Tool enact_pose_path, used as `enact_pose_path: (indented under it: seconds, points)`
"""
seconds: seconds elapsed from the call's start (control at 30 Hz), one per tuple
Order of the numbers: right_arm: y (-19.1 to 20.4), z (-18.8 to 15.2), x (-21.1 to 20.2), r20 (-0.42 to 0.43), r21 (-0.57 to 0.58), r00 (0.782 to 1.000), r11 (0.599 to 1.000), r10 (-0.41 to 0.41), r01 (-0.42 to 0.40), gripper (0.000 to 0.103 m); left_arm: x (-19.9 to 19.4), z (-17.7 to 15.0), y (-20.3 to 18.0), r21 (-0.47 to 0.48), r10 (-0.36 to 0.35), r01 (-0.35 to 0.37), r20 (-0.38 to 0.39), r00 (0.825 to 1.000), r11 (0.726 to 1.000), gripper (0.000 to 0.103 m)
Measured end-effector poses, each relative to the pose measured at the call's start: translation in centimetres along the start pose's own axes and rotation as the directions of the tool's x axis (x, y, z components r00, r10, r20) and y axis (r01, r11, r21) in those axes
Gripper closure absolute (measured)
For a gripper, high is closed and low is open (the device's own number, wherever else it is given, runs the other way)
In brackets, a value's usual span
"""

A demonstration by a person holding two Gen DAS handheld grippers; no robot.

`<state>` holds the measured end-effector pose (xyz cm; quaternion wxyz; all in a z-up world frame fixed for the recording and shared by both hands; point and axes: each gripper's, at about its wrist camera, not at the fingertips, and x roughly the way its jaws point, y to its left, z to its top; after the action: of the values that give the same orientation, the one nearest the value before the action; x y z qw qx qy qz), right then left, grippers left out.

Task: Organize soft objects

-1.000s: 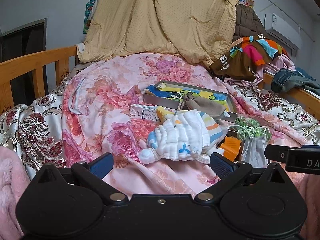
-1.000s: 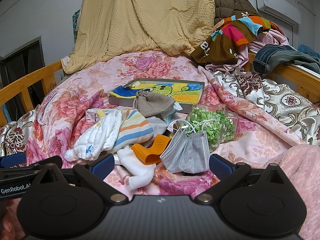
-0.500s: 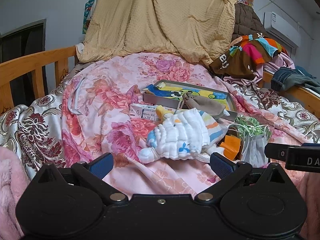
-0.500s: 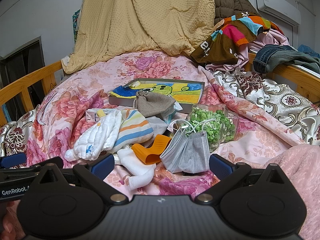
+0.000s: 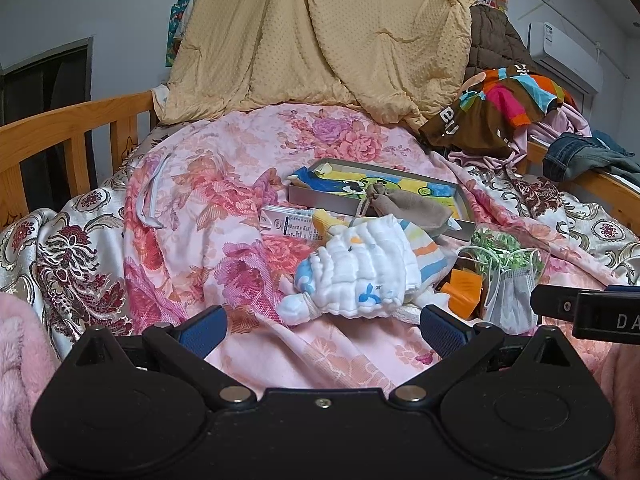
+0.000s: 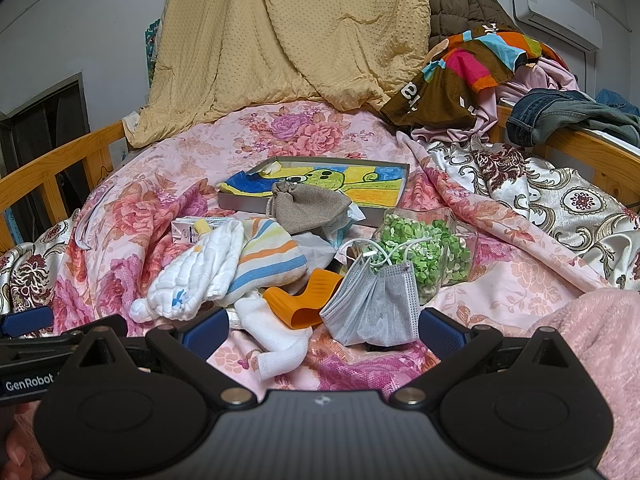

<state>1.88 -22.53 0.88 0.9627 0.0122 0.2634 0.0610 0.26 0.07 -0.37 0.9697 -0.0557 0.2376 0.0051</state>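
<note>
A pile of soft things lies on the pink floral bedspread (image 5: 192, 216). A white quilted cloth (image 5: 360, 272) (image 6: 200, 272) lies on a striped towel (image 6: 268, 260). Beside them are a white sock (image 6: 276, 340), an orange silicone piece (image 6: 308, 296), a grey face mask (image 6: 376, 304), a beige drawstring pouch (image 6: 308, 208) and a bag of green bits (image 6: 420, 252). My left gripper (image 5: 324, 328) is open and empty just in front of the white cloth. My right gripper (image 6: 322, 330) is open and empty, with the sock and the mask between its fingers' line.
A shallow grey tray (image 6: 240, 204) with a cartoon picture sits behind the pile, and a small carton (image 6: 188, 230) lies to its left. A wooden bed rail (image 5: 80, 128) runs on the left, clothes (image 6: 472, 68) are heaped at the right, and a yellow quilt (image 5: 320, 40) hangs behind.
The left gripper's view has shifted very slightly. The right gripper and the objects have not moved.
</note>
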Motion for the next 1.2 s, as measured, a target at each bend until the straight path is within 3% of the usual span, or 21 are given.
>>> enact_pose_path:
  seconds: [0.63, 0.87, 1.2]
  points:
    - [0.1, 0.0, -0.1, 0.0, -0.001, 1.0, 1.0, 0.0, 0.0, 0.0, 0.0, -0.2, -0.1, -0.008, -0.004, 0.004, -0.003, 1.0, 1.0, 0.001]
    - [0.0, 0.2, 0.0, -0.024, -0.006, 1.0, 1.0, -0.004, 0.003, 0.0, -0.3, 1.1, 1.2, -0.122, -0.121, 0.117, -0.032, 0.992, 0.986, 0.001]
    - [0.9, 2.2, 2.5, -0.123, -0.069, 0.99, 0.995, 0.065, -0.074, 0.0, 2.7, 6.1, 2.6, -0.02, -0.184, 0.183, -0.092, 0.979, 0.983, 0.001]
